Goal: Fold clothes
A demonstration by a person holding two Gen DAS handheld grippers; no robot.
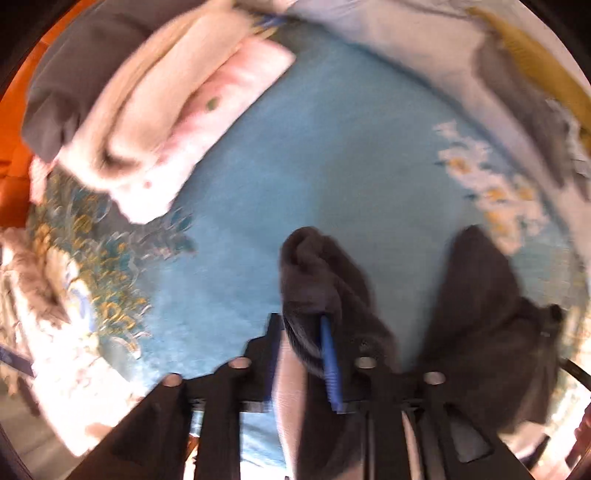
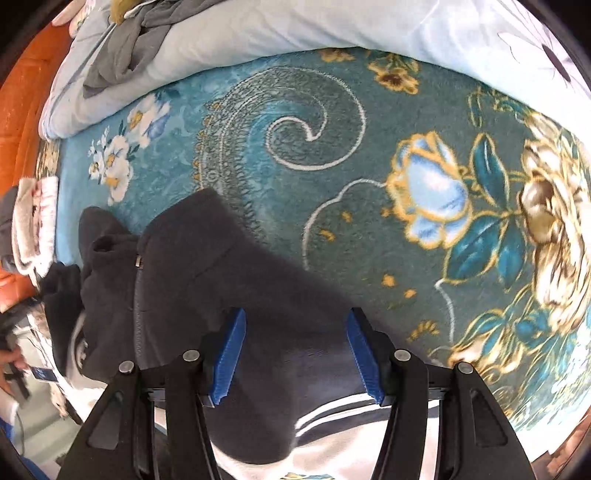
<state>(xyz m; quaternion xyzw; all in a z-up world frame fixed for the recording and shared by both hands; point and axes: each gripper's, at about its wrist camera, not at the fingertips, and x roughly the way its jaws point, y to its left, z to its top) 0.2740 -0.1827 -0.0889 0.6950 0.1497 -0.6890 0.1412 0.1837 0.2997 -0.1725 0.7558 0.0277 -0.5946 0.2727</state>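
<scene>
A dark grey zip-up garment [image 2: 192, 266] lies on the teal flowered blanket [image 2: 369, 122], its zip pull [image 2: 139, 261] near the collar. My right gripper [image 2: 295, 314] stands open just above it, blue pads wide apart and the cloth spread below them. In the blurred left wrist view, a bunched part of the garment [image 1: 314, 273] rises between the fingers of my left gripper [image 1: 300, 321]. The cloth lies against the right blue pad [image 1: 330, 362], with a pale gap beside the left finger, so the pads do not press on it. Another dark fold [image 1: 480, 295] lies to the right.
A folded pink and white stack [image 1: 177, 110] rests on a grey piece at the blanket's far left, also visible as a small pile [image 2: 33, 218]. A pale blue quilt [image 2: 332, 26] with loose grey clothes [image 2: 125, 48] runs along the back. Orange bed frame [image 2: 18, 110] borders the left.
</scene>
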